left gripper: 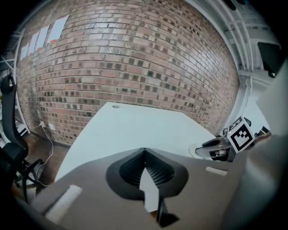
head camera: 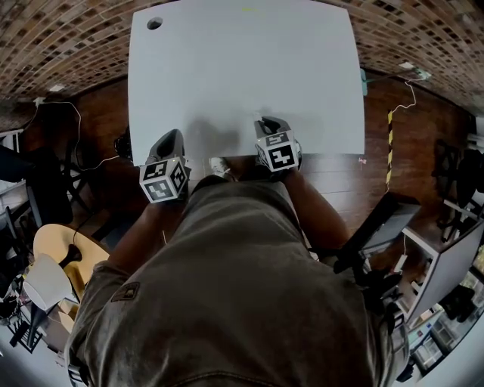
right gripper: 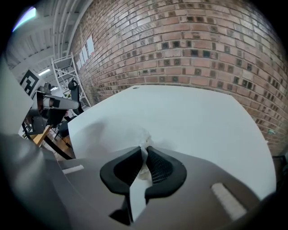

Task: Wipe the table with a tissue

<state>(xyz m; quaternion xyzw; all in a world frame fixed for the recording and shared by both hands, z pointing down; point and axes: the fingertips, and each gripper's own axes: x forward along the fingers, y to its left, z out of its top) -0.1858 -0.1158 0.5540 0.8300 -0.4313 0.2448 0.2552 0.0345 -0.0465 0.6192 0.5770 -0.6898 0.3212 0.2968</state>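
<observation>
A white table (head camera: pixel 242 68) fills the middle of the head view. My right gripper (head camera: pixel 266 122) rests over its near edge, shut on a crumpled white tissue (right gripper: pixel 145 137). The tissue bulges out just past the fingertips and touches the tabletop (right gripper: pixel 180 117). My left gripper (head camera: pixel 172 136) hovers at the table's near left corner, shut with nothing between its jaws (left gripper: pixel 144 152). From the left gripper view, the right gripper (left gripper: pixel 215 148) shows low over the table (left gripper: pixel 135 130). The left gripper (right gripper: pixel 51 103) appears at the left of the right gripper view.
A round cable hole (head camera: pixel 154 23) sits at the table's far left corner. A brick wall (left gripper: pixel 135 58) stands behind the table. A black chair (left gripper: pixel 11 148) is to the left, a guitar (head camera: pixel 64 253) behind me on the left, and a desk (head camera: pixel 446 257) on the right.
</observation>
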